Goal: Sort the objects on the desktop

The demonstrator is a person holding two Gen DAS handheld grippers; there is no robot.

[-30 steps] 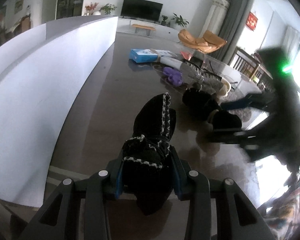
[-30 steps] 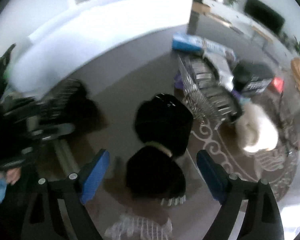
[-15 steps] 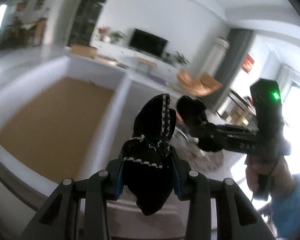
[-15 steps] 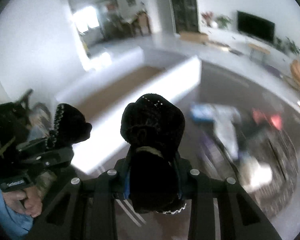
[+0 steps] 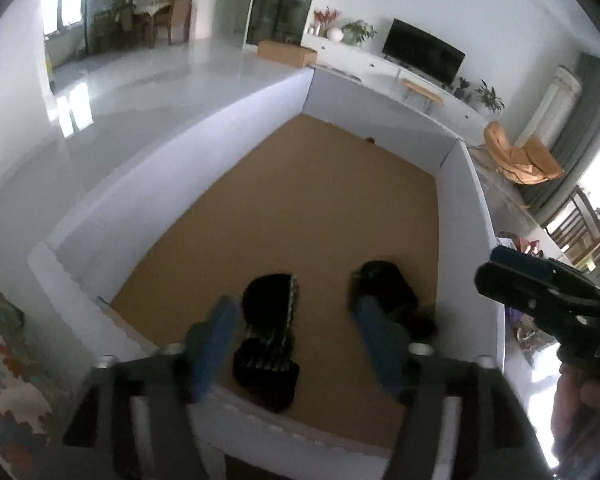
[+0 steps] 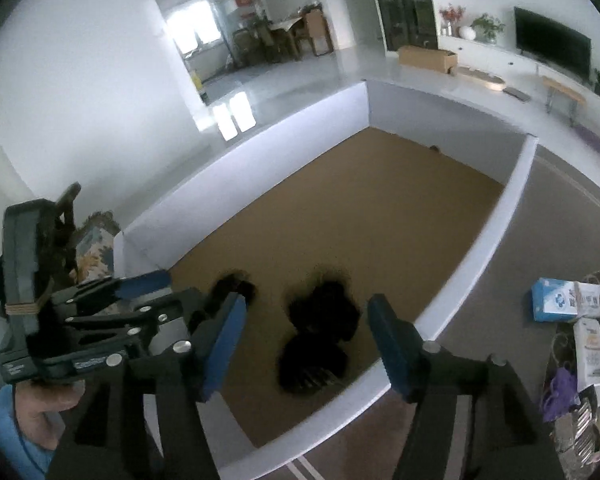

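Observation:
Two black knitted gloves lie on the brown floor of a large white-walled box (image 5: 460, 208). In the left wrist view the glove with white stitching (image 5: 270, 336) lies between the blue pads of my open left gripper (image 5: 296, 336), and the other glove (image 5: 392, 292) lies to its right. In the right wrist view the second glove (image 6: 320, 332) lies below my open right gripper (image 6: 304, 336), and the first glove (image 6: 234, 286) shows partly behind the left gripper (image 6: 140, 304). Both grippers hover over the box's near end and are empty.
On the grey table right of the box (image 6: 512, 216) lie a blue-white carton (image 6: 552, 300), a white packet (image 6: 590, 352), a purple item (image 6: 560, 392) and a wire rack (image 6: 580, 424). My right gripper shows at the right in the left wrist view (image 5: 548, 292).
Both grippers carried their gloves up from the table and over the box, then opened. The gloves have dropped onto the box floor.

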